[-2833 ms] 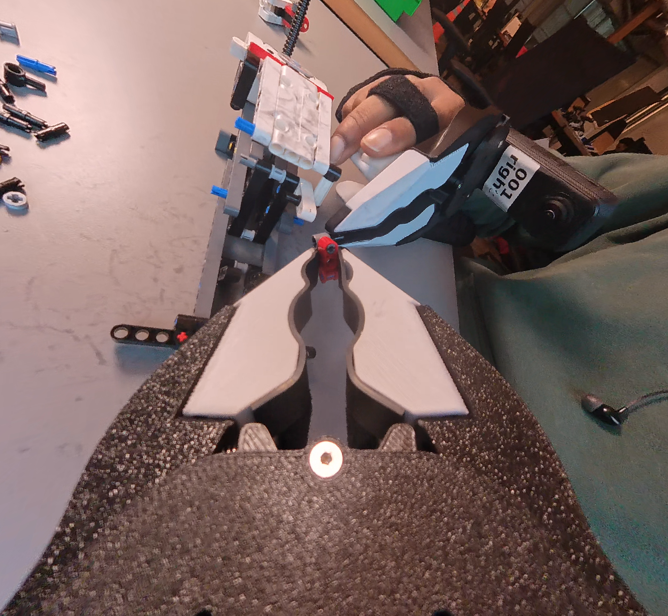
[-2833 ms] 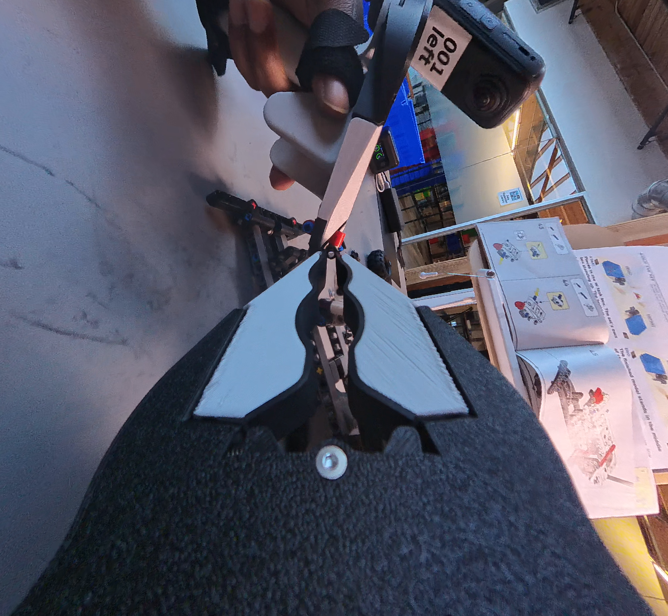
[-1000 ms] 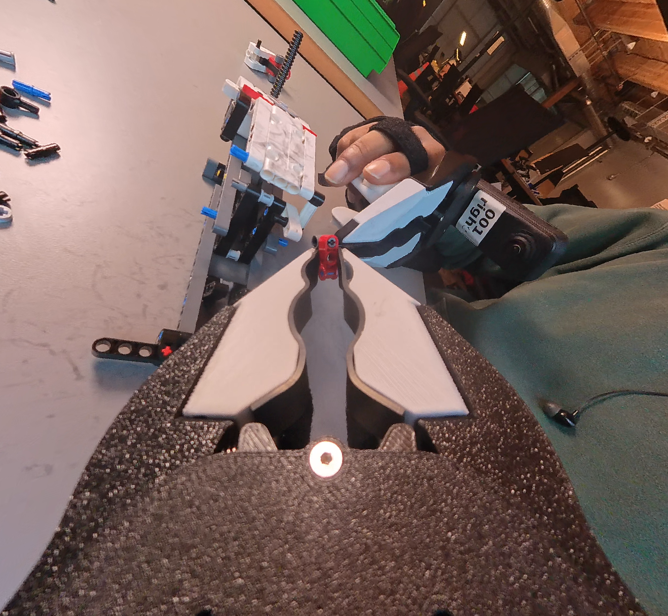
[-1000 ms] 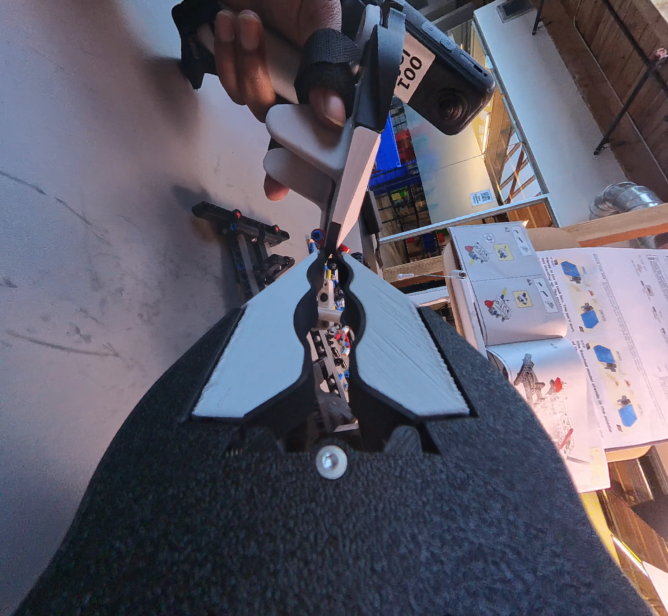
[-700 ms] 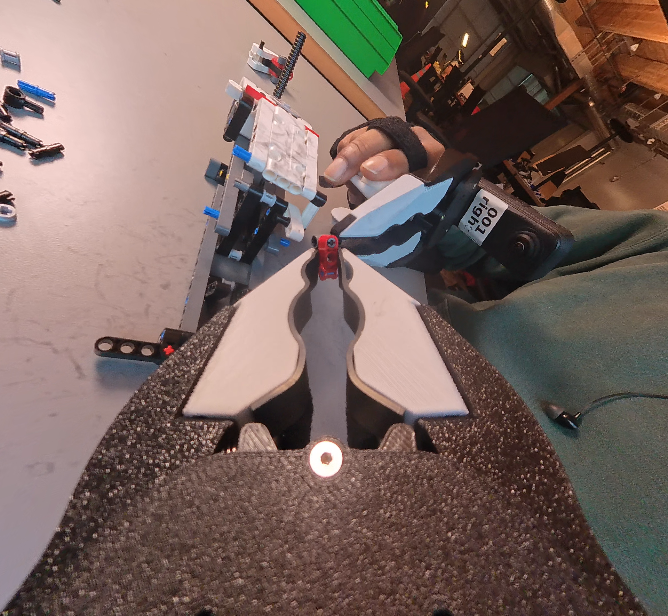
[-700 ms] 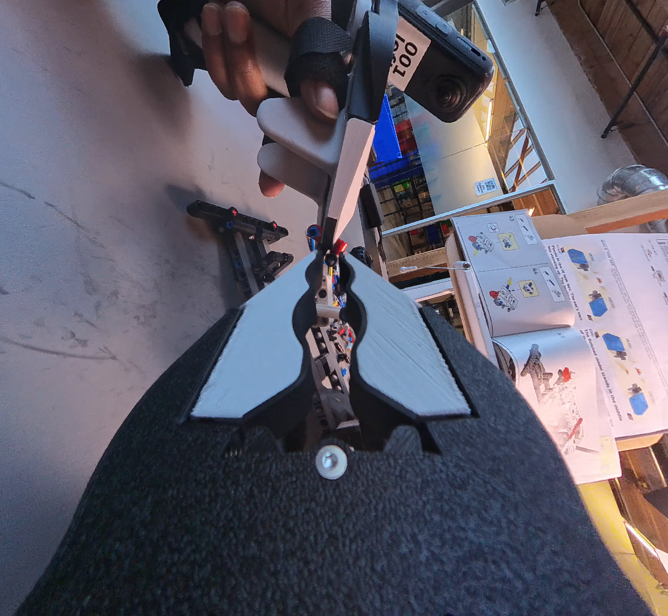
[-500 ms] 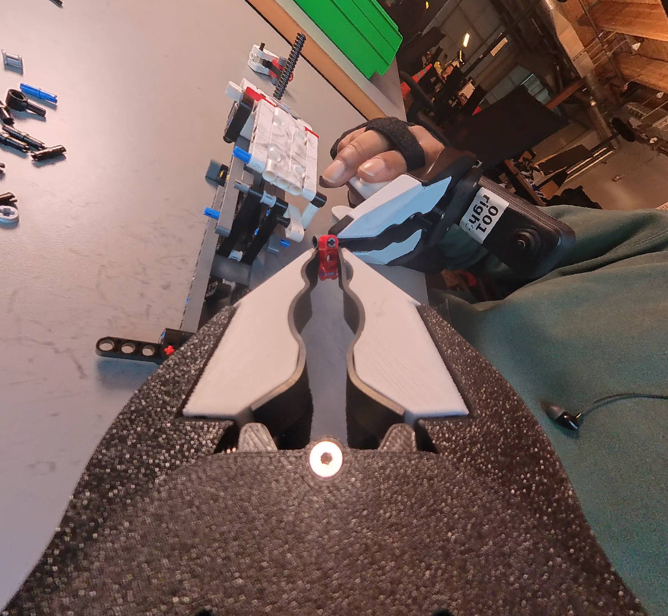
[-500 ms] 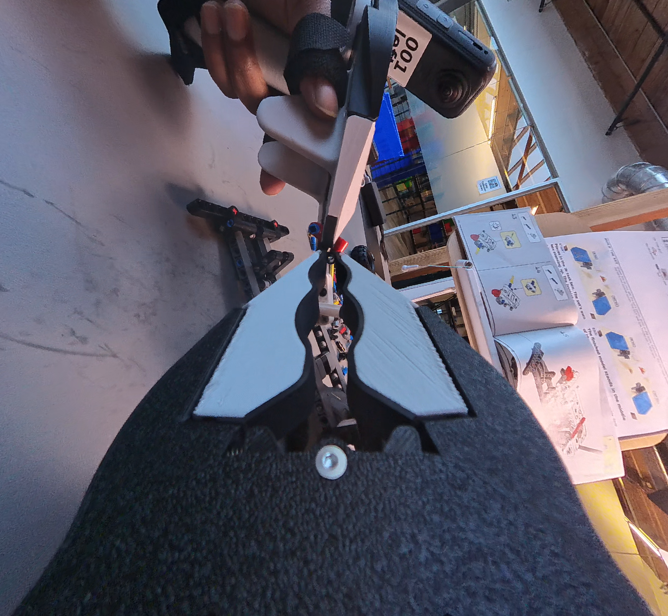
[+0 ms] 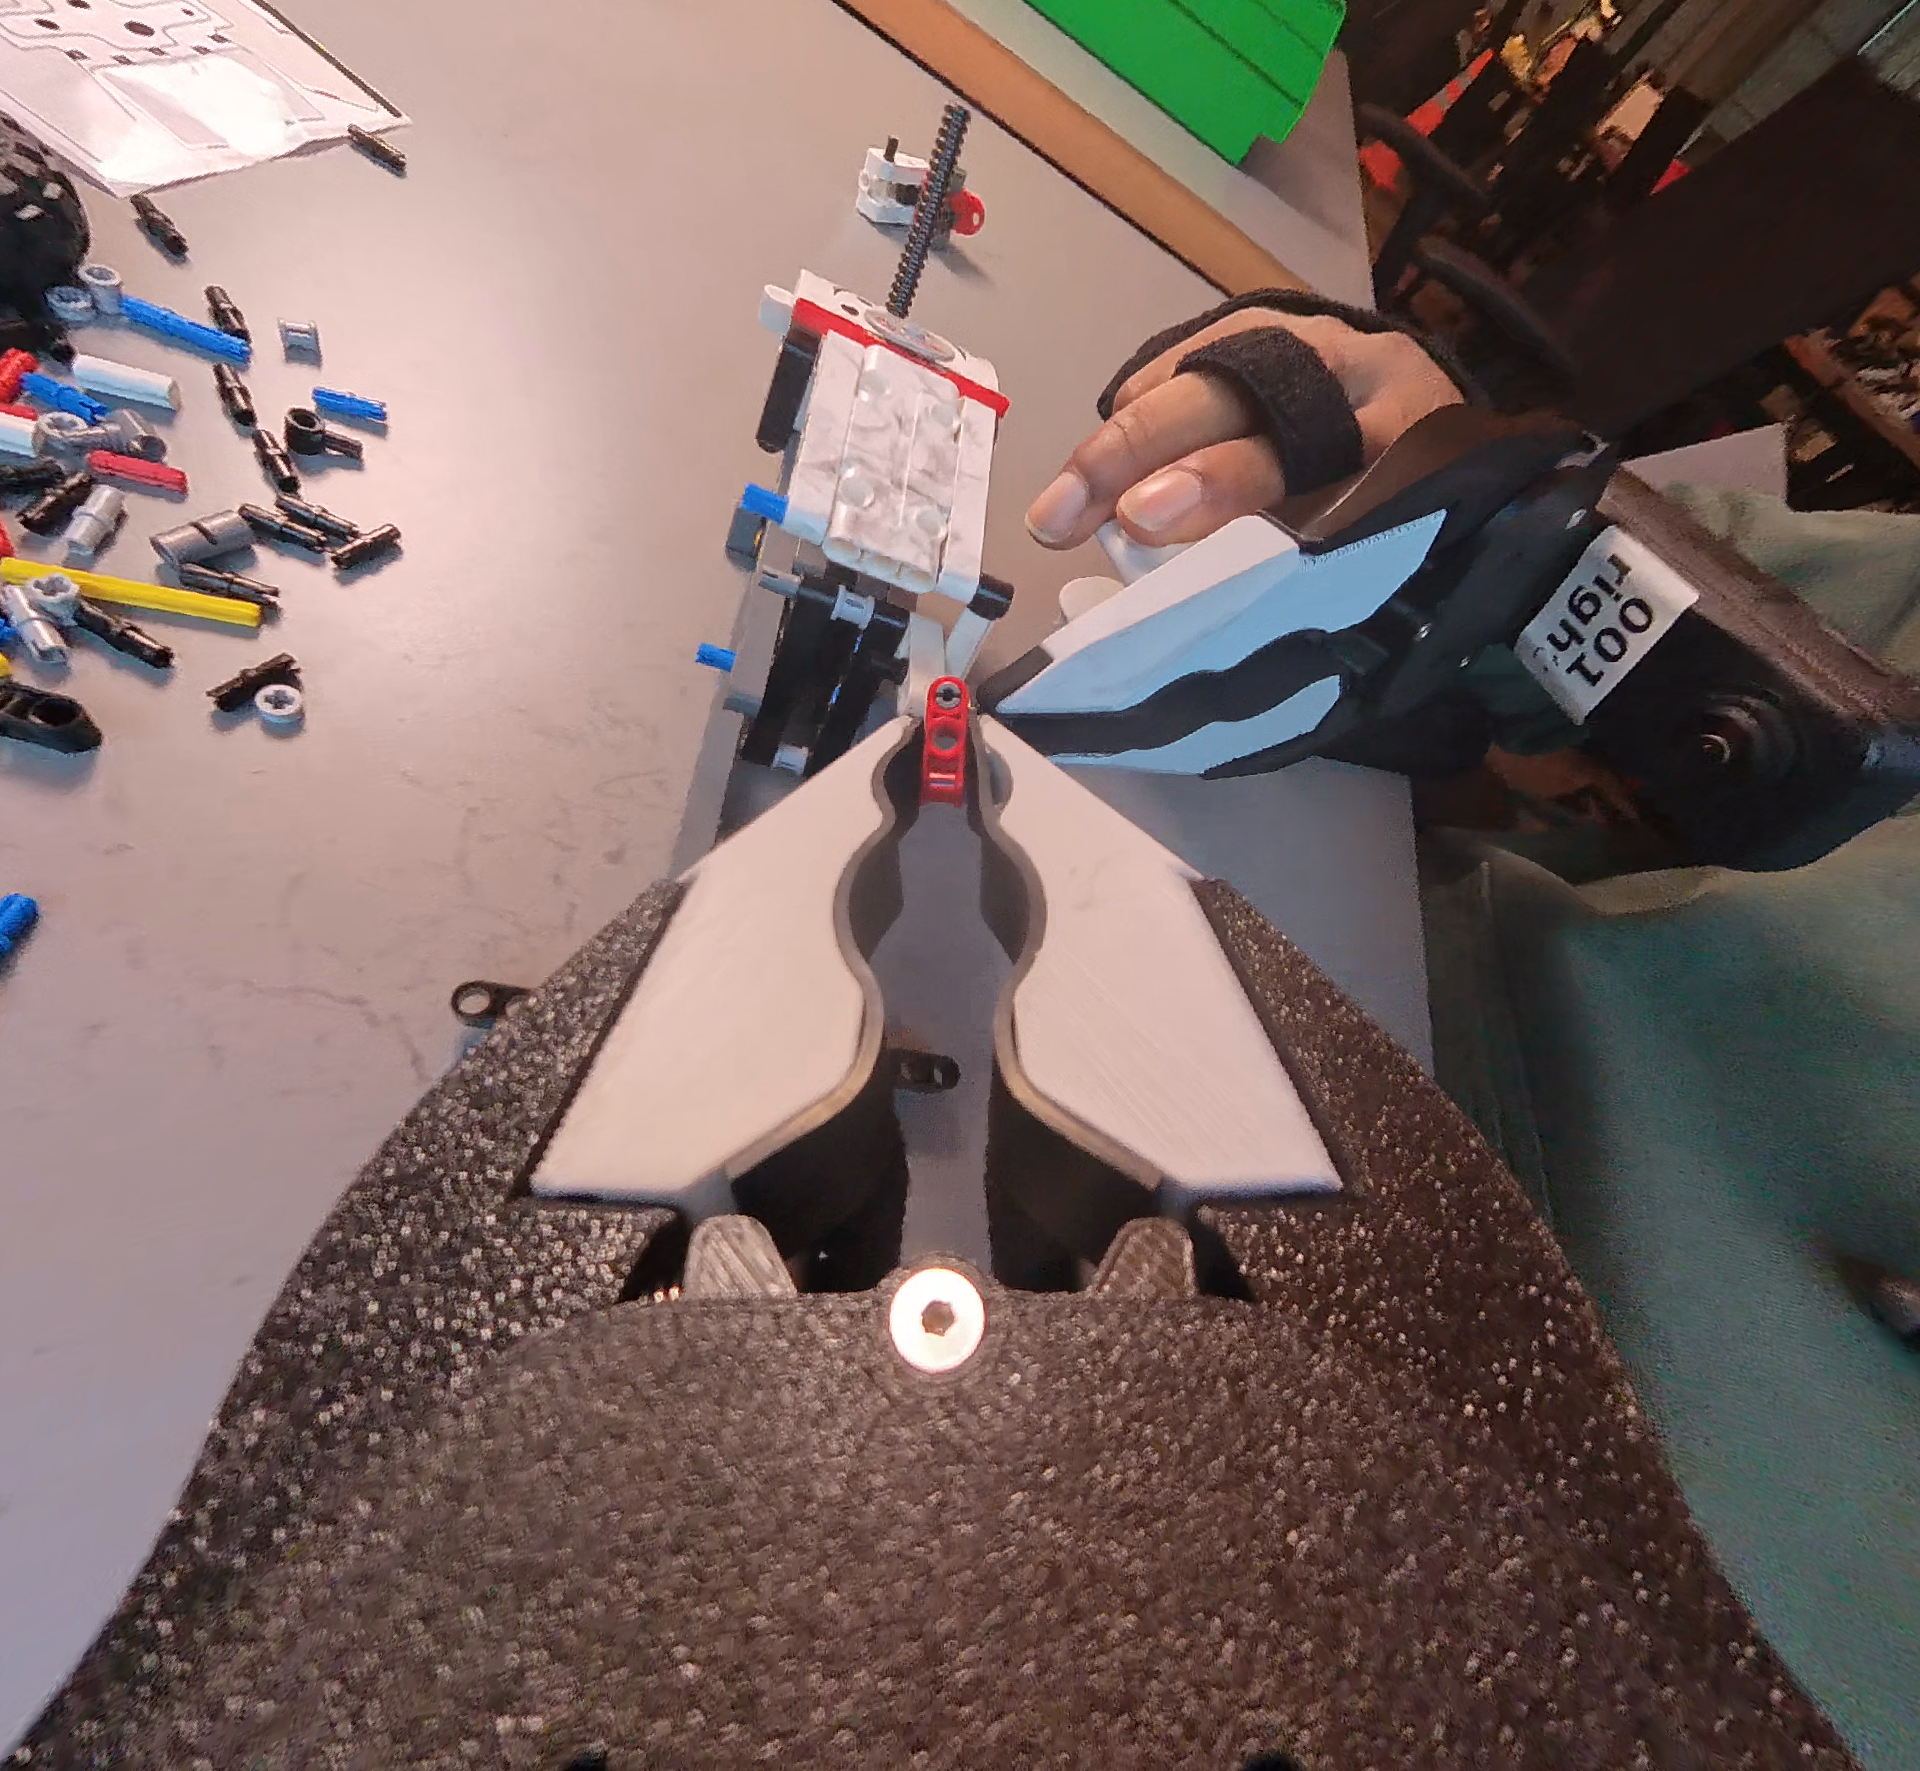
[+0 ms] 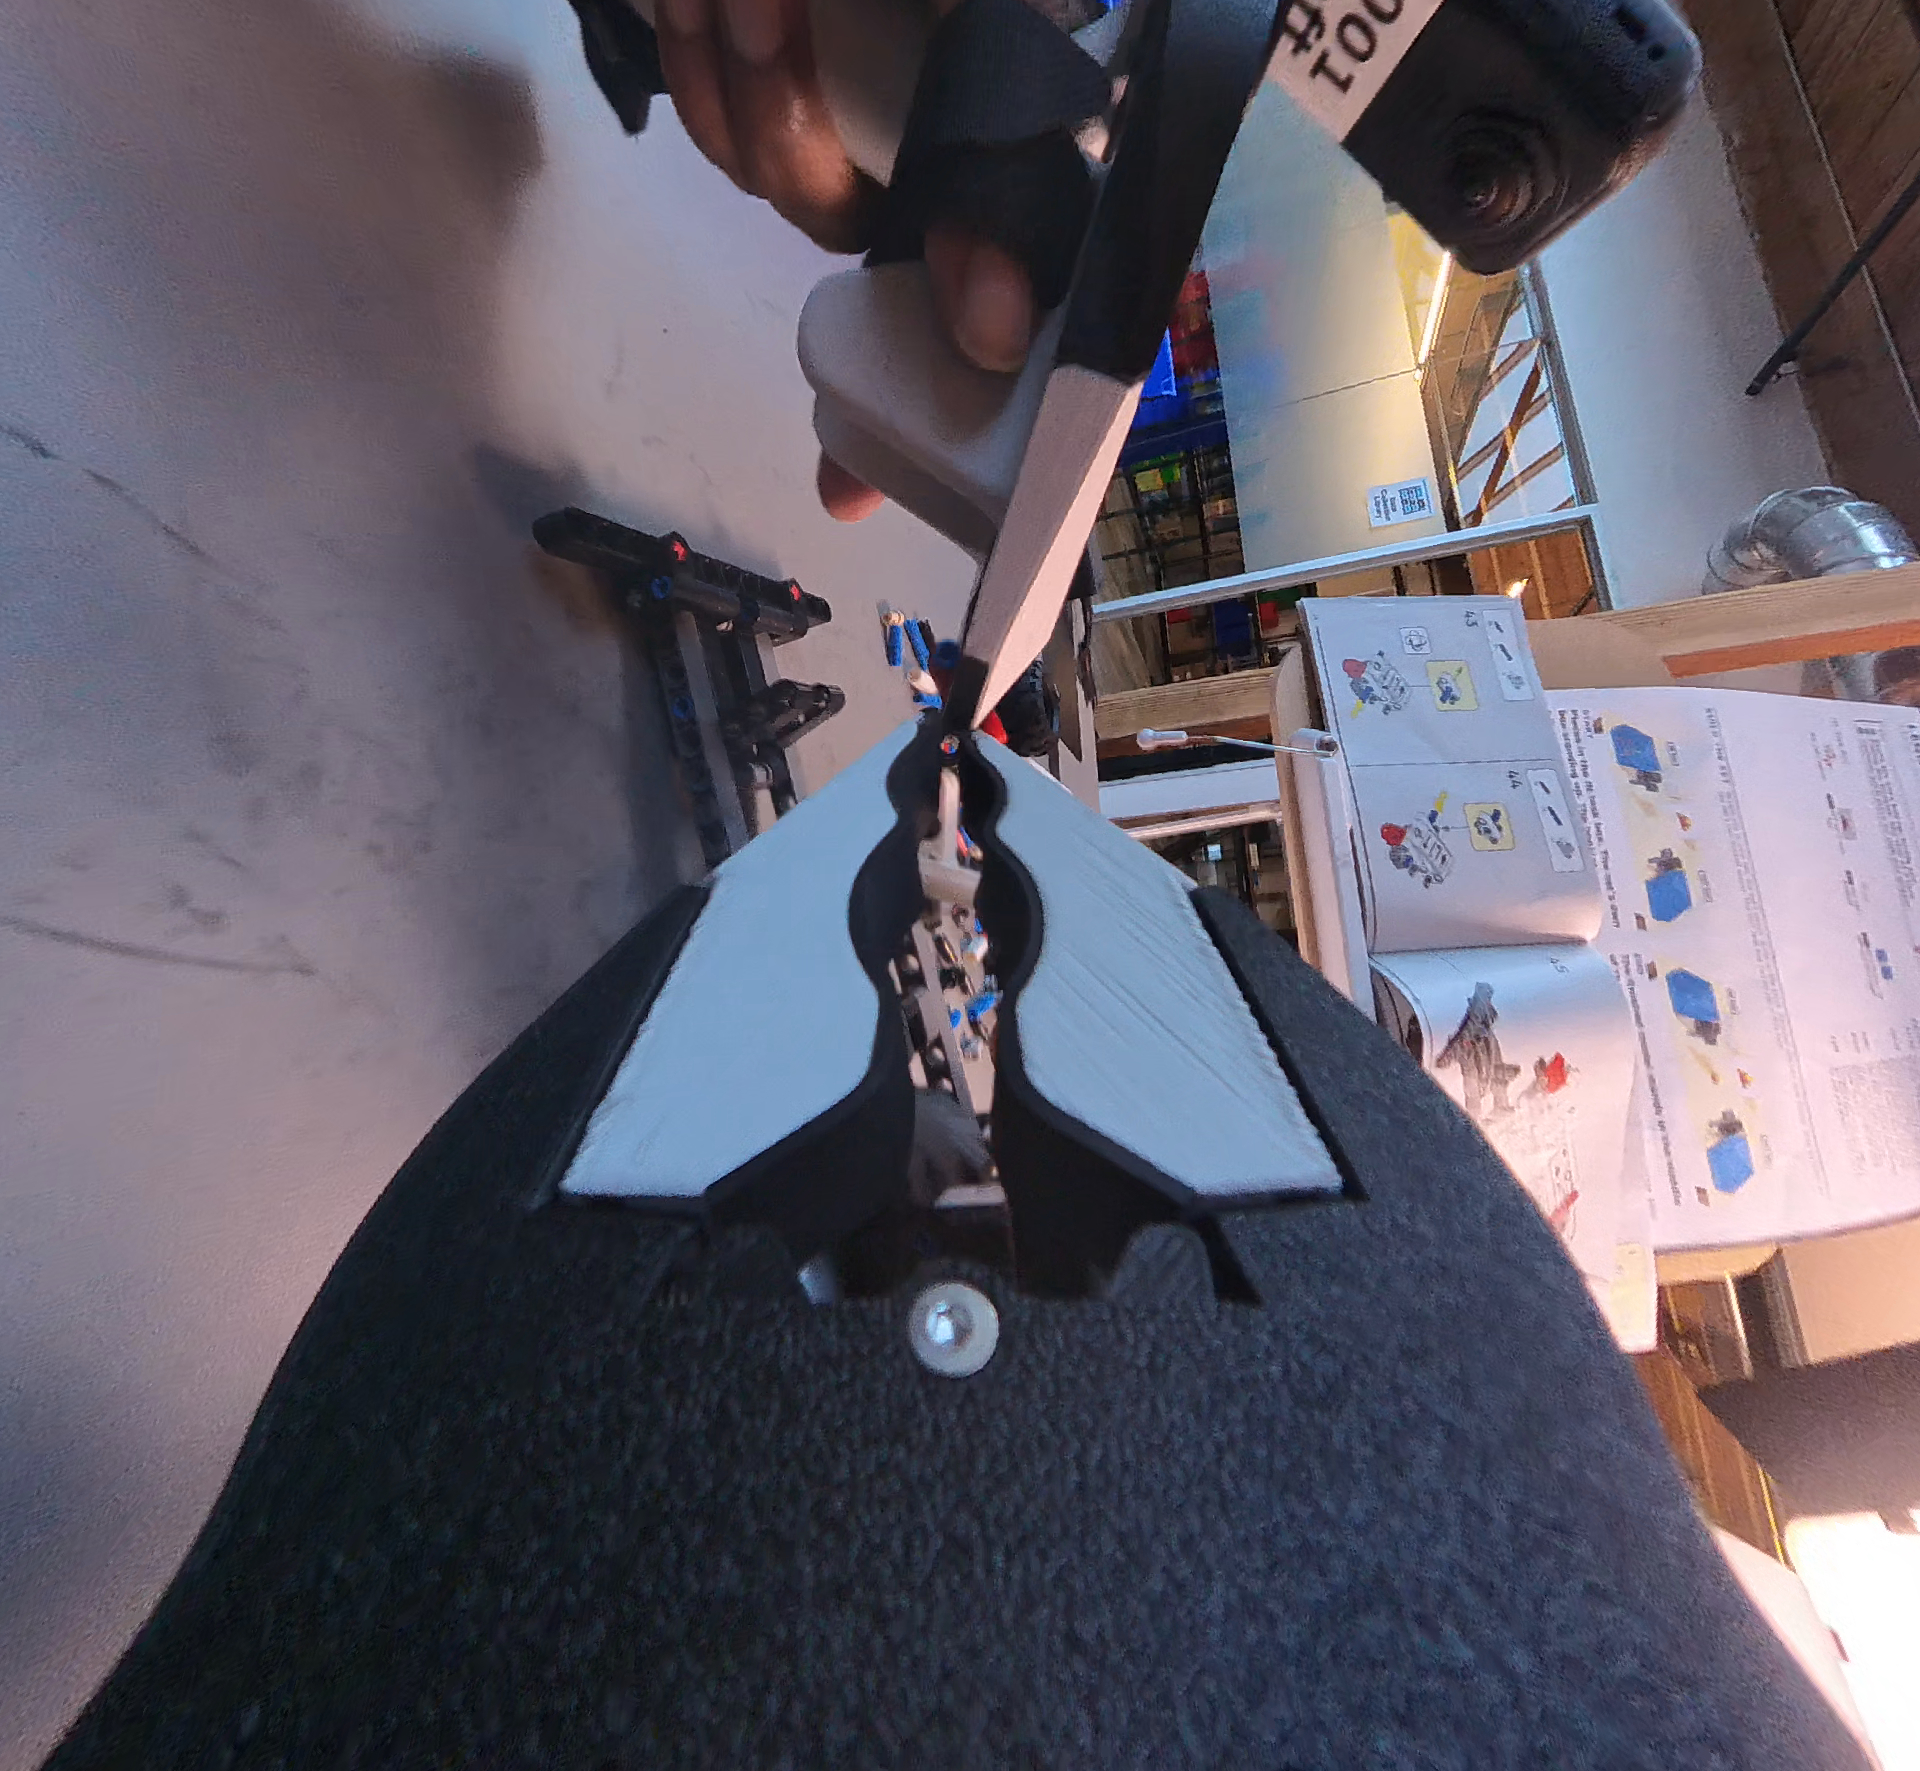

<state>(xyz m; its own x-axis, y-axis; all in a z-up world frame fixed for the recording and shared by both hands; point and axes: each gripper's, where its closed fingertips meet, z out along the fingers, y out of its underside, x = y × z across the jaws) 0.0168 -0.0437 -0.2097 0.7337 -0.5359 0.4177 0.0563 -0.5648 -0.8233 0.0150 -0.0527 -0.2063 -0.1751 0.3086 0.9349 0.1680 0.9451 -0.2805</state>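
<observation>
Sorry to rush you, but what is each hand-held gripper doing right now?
Left hand-held gripper: shut on the small red connector.
Right hand-held gripper: shut on a white model part.

the left wrist view is bright and mostly sharp, with soft even light on the grey table [image 9: 436,786] and small dark shadows under the loose pieces [image 9: 156,516]. the right wrist view is dimmer and bluish, and the hand [image 10: 831,59] up close is blurry. lines bend near the edges.

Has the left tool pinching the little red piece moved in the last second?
Yes. Against the black frame on the table, unchanged in the right wrist view, the left tool has swung its body rightward and nearer; its tip hardly shifts.
</observation>
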